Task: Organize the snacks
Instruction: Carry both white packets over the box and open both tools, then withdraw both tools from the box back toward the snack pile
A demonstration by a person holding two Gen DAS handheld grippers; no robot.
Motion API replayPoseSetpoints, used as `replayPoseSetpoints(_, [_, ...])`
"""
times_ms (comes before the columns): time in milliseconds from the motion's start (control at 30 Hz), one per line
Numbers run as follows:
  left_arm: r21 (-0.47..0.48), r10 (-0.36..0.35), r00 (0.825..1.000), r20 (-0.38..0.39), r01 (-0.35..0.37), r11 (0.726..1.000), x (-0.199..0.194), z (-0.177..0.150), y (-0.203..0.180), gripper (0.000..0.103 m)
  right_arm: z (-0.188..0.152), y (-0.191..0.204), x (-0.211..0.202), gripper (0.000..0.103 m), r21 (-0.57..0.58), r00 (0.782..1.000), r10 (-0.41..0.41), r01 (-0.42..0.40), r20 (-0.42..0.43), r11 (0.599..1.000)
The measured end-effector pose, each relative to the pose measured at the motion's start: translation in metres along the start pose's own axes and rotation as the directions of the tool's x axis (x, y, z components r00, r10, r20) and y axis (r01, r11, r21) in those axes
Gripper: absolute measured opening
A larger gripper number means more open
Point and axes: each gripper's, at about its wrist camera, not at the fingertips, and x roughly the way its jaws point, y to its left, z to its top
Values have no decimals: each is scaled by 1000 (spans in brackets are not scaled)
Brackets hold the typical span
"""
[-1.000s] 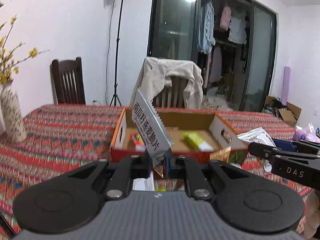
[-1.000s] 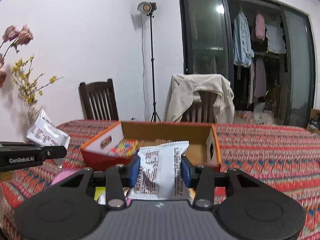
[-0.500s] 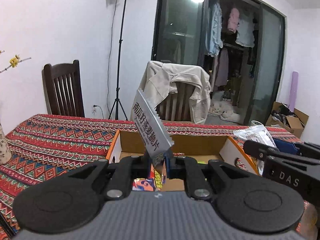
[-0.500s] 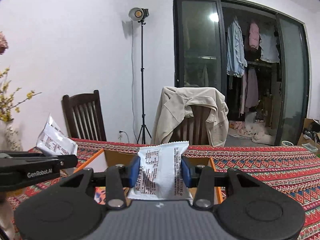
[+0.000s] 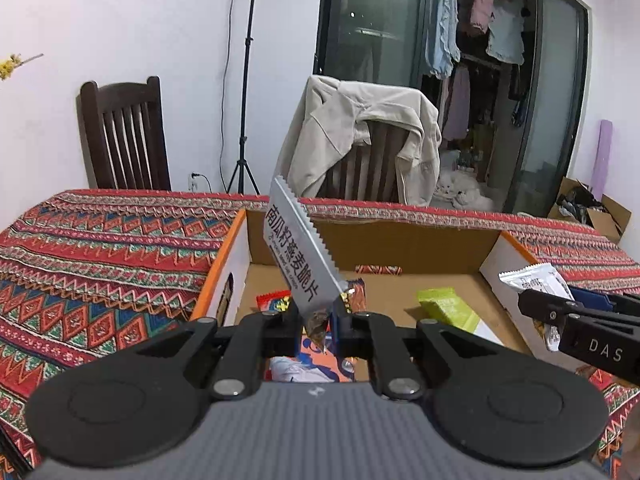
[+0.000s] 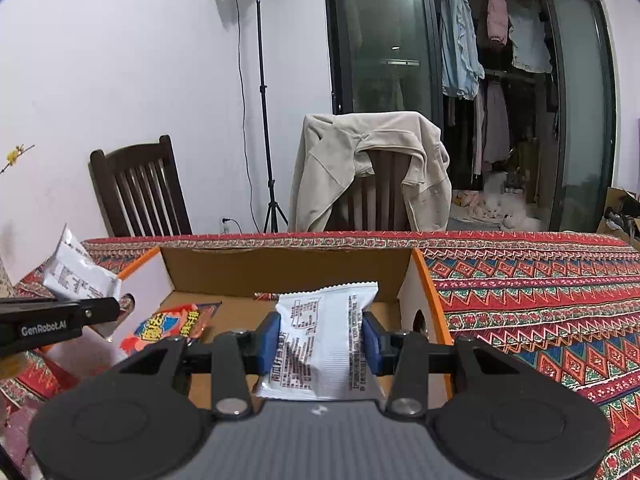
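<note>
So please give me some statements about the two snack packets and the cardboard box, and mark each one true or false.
1. The left hand-held gripper is shut on a silver snack packet. True.
2. The right hand-held gripper holds nothing. False: it is shut on a white snack packet, held by both side edges.
3. The cardboard box already has snacks inside. True: a green packet and a red packet lie on its floor.
4. The box has a closed lid. False: its top is open.
5. A beige jacket hangs over a chair behind the table. True.
</note>
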Motion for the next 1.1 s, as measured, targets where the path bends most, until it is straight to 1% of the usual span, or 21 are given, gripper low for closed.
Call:
replayPoseSetpoints(33, [1, -4, 1000, -7, 4, 1000, 2, -1, 1, 14, -2, 1, 2, 43, -2, 1000, 0, 0, -6, 1000])
replayPoseSetpoints(67, [1, -5, 1000, -12, 5, 1000, 3, -2, 1, 16, -3, 1, 3, 46, -3, 1000, -1, 1, -12, 1000])
replayPoseSetpoints(100, [0, -2, 1000, -14, 2, 1000, 3, -3, 1, 19, -3, 1, 5, 45, 0, 1000, -2, 2, -19, 1000])
replayPoseSetpoints(133, [-5, -3, 1000, -15, 2, 1000, 2, -2, 0, 33, -4, 0, 5, 54, 4, 1000, -6, 6, -23, 1000])
replayPoseSetpoints(167, [-12, -1, 1000, -5, 0, 1000, 0, -2, 0, 53, -5, -1, 6, 65, 8, 1000, -4, 4, -31, 1000])
replayPoseSetpoints(200, [-13, 11, 1000, 11, -11, 1000, -2, -2, 1, 72, -6, -2, 6, 71, 13, 999, -3, 4, -34, 1000])
replayPoseSetpoints(233, [-13, 27, 999, 28, -26, 1000, -4, -3, 1, 80, -6, -3, 6, 81, 18, 999, -8, 8, -31, 1000])
replayPoseSetpoints(267, [-14, 39, 998, 47, -38, 999, -7, -3, 1, 91, -7, -4, 5, 88, 19, 1000, -13, 13, -29, 1000])
replayPoseSetpoints(300, [-17, 43, 997, 59, -42, 999, -9, -3, 1, 96, -8, -5, 5, 90, 22, 1000, -14, 15, -27, 1000])
replayPoseSetpoints(333, [-22, 48, 997, 68, -46, 999, -11, -3, 1, 103, -8, -5, 5, 95, 25, 1000, -12, 13, -27, 1000])
replayPoseSetpoints(367, [-30, 54, 995, 80, -52, 998, -13, -4, 1, 103, -8, -6, 6, 103, 29, 999, -8, 9, -31, 1000])
replayPoseSetpoints(667, [-32, 61, 996, 64, -59, 998, -10, -2, 0, 103, -8, -8, 8, 103, 40, 999, -10, 11, -39, 999])
replayPoseSetpoints(1000, [-34, 53, 996, 73, -51, 998, -13, -1, 0, 103, -8, -8, 5, 103, 41, 999, -11, 12, -35, 999])
replayPoseSetpoints(1100, [-42, 55, 995, 88, -51, 998, -18, 0, 0, 103, -6, -8, 0, 103, 40, 1000, -9, 10, -28, 999])
